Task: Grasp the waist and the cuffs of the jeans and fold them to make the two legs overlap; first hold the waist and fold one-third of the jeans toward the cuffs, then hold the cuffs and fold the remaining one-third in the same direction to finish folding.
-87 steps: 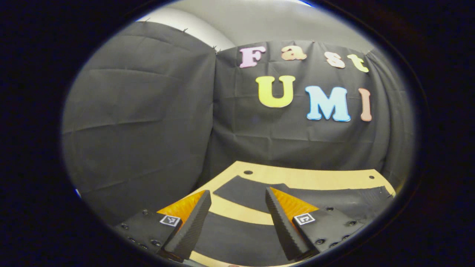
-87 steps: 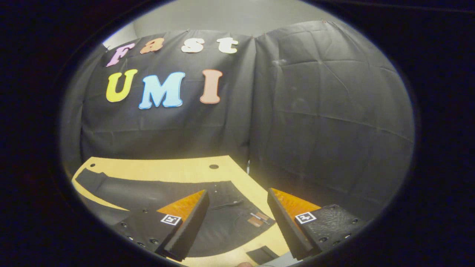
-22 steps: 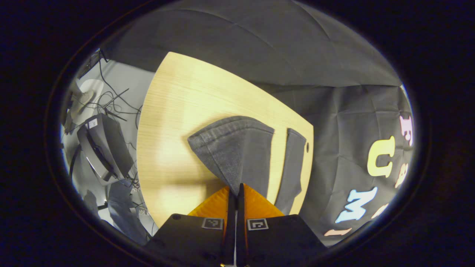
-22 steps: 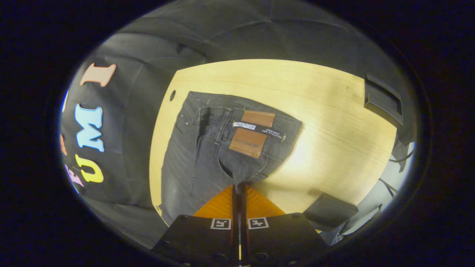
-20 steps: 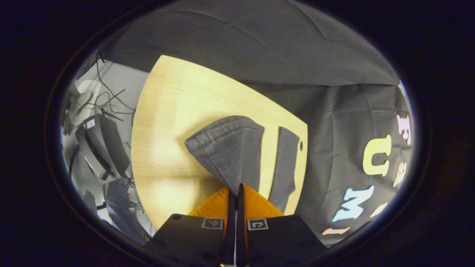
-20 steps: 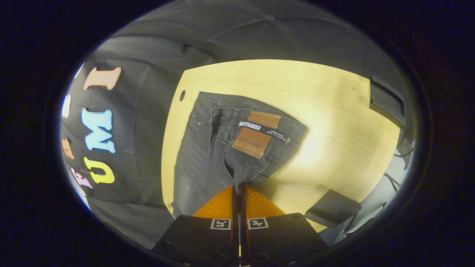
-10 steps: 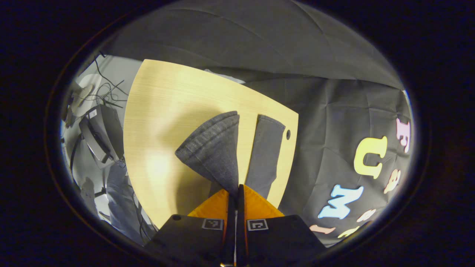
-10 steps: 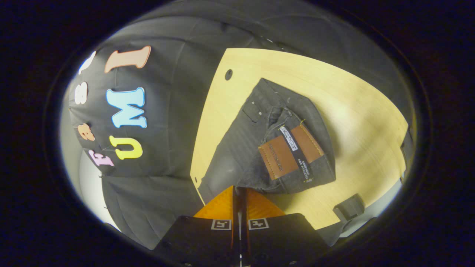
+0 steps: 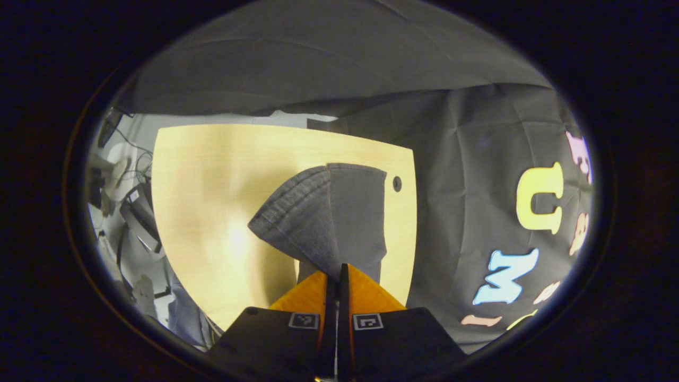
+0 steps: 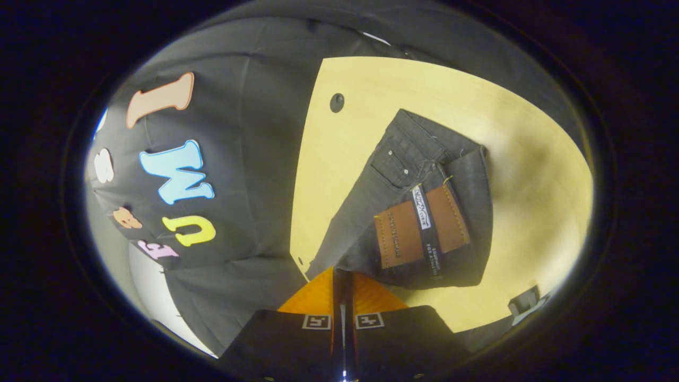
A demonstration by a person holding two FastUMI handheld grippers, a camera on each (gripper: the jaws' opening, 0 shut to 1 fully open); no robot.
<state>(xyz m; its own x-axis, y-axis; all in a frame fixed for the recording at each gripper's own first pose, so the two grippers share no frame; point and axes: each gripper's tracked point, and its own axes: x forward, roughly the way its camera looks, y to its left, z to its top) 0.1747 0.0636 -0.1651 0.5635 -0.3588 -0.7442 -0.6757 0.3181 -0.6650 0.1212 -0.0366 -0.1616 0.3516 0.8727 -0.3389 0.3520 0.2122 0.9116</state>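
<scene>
- Two grippers are being held above the wooden bench [image 9: 212, 175], each with its jaws closed on the dark jeans [image 10: 424, 212].
- The left gripper [image 9: 335, 276] is pinching a lifted cuff [image 9: 302, 217] beside the other leg.
- The right gripper [image 10: 342, 278] is pinching the waist [image 10: 419, 228], which is being draped over the jeans on the bench.

1. In the left gripper view, bare wooden table [image 9: 212, 201] is lying open to the left of the jeans [image 9: 329, 217], giving a gripper room to pass.
2. The booth wall [image 9: 467, 170] is hanging just beyond the table's far edge, closing off that side.
3. In the right gripper view, bare tabletop [image 10: 530, 180] is stretching wide to the right of the jeans [image 10: 419, 212].
4. A small dark block [image 10: 522, 302] is sitting at the table's edge, well apart from the denim.
</scene>
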